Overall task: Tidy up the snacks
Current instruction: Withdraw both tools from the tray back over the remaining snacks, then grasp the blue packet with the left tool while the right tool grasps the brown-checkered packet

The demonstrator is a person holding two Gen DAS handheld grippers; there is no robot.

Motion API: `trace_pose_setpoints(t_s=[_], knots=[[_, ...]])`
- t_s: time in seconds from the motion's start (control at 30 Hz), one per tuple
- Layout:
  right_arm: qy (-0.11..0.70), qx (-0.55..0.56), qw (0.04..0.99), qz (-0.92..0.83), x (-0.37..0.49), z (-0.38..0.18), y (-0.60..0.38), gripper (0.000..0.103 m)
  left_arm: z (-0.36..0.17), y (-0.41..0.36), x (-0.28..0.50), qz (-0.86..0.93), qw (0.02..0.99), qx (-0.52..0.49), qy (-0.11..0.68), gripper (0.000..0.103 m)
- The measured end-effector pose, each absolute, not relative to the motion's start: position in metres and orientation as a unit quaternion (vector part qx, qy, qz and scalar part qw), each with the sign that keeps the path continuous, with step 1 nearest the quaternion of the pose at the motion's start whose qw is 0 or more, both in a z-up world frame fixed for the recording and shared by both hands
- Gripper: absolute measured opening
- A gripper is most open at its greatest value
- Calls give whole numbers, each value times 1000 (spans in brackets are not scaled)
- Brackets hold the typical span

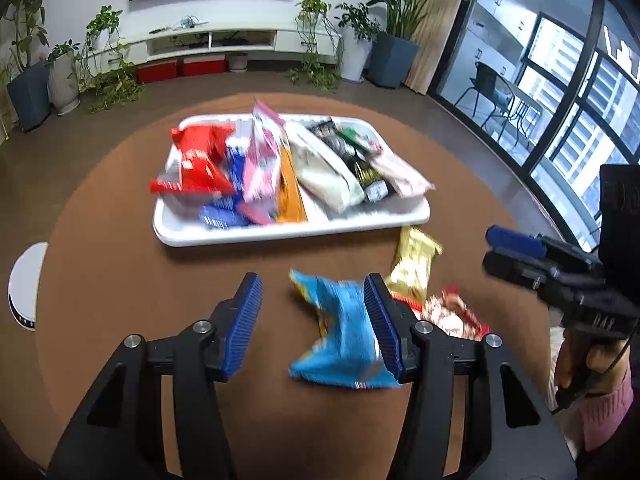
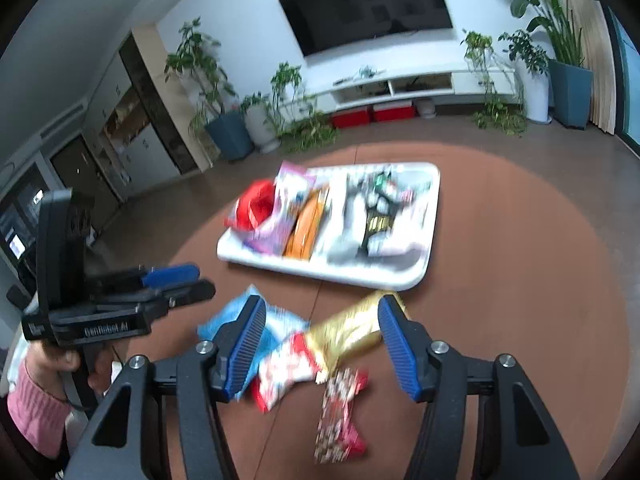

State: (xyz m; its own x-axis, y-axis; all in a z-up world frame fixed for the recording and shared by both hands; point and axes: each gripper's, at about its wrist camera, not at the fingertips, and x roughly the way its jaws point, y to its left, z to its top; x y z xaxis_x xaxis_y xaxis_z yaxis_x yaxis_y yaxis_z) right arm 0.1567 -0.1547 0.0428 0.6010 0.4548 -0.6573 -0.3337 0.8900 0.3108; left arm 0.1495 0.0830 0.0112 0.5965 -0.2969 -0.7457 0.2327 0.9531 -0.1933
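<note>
A white tray on the round brown table holds several snack packets: red, blue, pink, orange, white and black. It also shows in the right wrist view. In front of it lie loose packets: a light blue one, a gold one and red-and-white ones. My left gripper is open, the blue packet next to its right finger. My right gripper is open above the gold packet and a red-and-white packet. Another red patterned packet lies nearer.
The brown table has bare surface to the left of the tray. A white round object sits beyond its left edge. The right gripper shows in the left wrist view. Plants, a TV stand and glass doors stand behind.
</note>
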Motion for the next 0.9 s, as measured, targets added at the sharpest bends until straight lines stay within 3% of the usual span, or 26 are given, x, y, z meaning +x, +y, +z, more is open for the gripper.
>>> trace_pose_setpoints(t_s=[0.37,0.9], knots=[[433,28,877,205,124,1,-138,62,-9,66,133,-159,880,-22,448,51],[457,-18,870,182,118,-17,-131,62,-14,58,147,-163,875,-8,456,51]])
